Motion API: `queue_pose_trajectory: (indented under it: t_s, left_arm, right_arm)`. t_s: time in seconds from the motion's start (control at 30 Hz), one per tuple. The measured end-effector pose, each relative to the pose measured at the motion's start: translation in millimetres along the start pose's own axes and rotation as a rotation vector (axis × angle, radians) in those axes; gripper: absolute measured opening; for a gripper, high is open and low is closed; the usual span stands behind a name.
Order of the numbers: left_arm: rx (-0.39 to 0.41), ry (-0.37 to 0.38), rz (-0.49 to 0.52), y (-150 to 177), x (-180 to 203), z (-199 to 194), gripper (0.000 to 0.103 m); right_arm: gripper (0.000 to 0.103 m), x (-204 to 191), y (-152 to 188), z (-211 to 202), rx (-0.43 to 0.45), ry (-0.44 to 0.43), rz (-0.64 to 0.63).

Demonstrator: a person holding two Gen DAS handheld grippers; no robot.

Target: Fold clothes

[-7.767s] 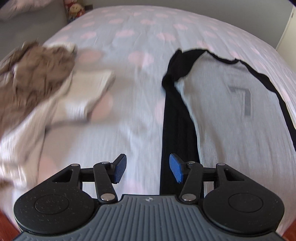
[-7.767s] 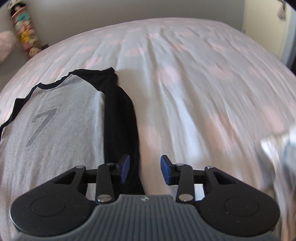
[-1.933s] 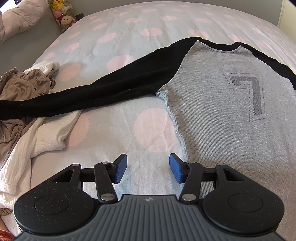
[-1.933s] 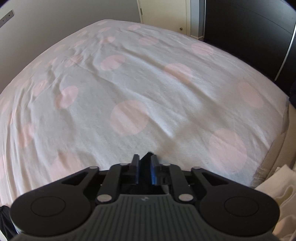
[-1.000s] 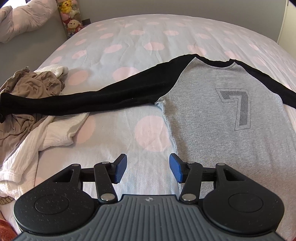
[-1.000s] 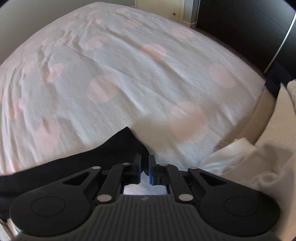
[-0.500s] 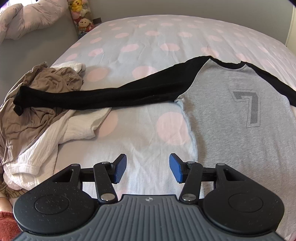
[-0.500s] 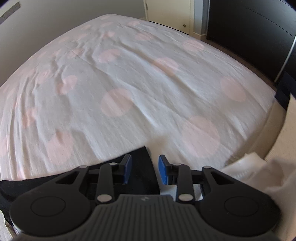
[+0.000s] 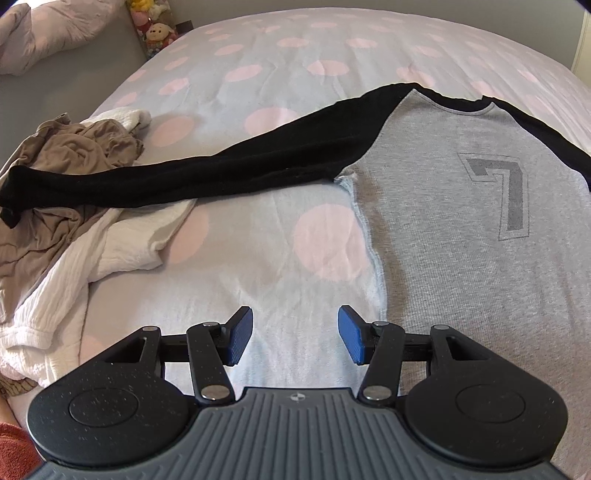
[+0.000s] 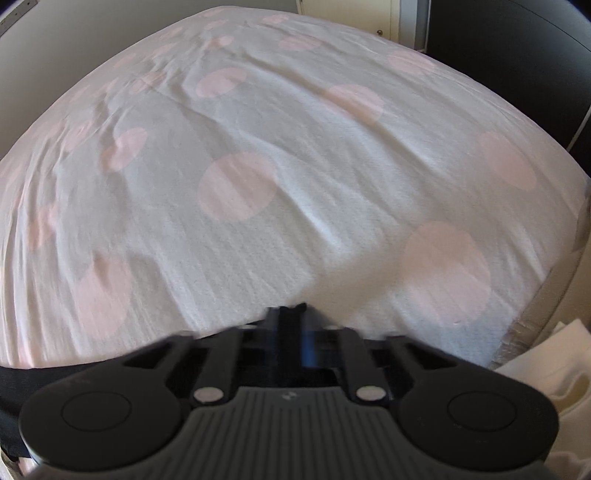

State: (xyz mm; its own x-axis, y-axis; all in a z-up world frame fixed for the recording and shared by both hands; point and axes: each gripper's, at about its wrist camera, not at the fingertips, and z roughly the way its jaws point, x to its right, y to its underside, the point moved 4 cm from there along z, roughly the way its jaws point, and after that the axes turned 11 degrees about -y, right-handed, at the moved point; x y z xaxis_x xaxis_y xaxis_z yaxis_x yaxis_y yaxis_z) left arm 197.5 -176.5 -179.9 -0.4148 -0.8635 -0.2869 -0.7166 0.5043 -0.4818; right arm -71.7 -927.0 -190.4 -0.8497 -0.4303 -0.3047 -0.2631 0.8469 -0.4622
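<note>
A grey raglan shirt with a dark "7" lies flat on the spotted bed. Its black left sleeve stretches out to the left, with the cuff resting on the clothes pile. My left gripper is open and empty, above the sheet just left of the shirt's side edge. In the right wrist view my right gripper is blurred, with its jaws close together on the end of the black right sleeve, which trails off to the lower left.
A pile of brown and white clothes lies at the left bed edge. Plush toys stand at the far corner. The bed edge, white cloth and a dark wardrobe are at the right.
My right gripper let go of the black sleeve half a second ago and has now closed on its end again. The left view pulled back slightly; the left sleeve lies stretched out.
</note>
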Motion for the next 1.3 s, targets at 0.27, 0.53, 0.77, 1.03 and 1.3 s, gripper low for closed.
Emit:
queue_pose_trajectory:
  t_s: [0.27,0.53,0.77,1.03,1.3]
  left_arm:
    - [0.009,0.002,0.005,-3,-1,-4,0.049]
    - [0.049,0.058,-0.022,-13,-5,-11,0.049]
    - [0.094,0.139,-0.023,-22,1,-19,0.049]
    - [0.138,0.203,-0.034,-28,-8,-24,0.049]
    - [0.172,0.236,-0.087,-39,-36,-20,0.049]
  right_arm:
    - [0.006,4,-6,-16,0.073,-0.004,0.041]
    - [0.006,-56,-5,-80,0.069,-0.130,-0.048]
    - [0.006,-178,8,-155,0.073,-0.317,-0.182]
    - [0.006,-328,51,-207,0.065,-0.485,-0.348]
    - [0.006,-460,111,-210,-0.012,-0.621,-0.475]
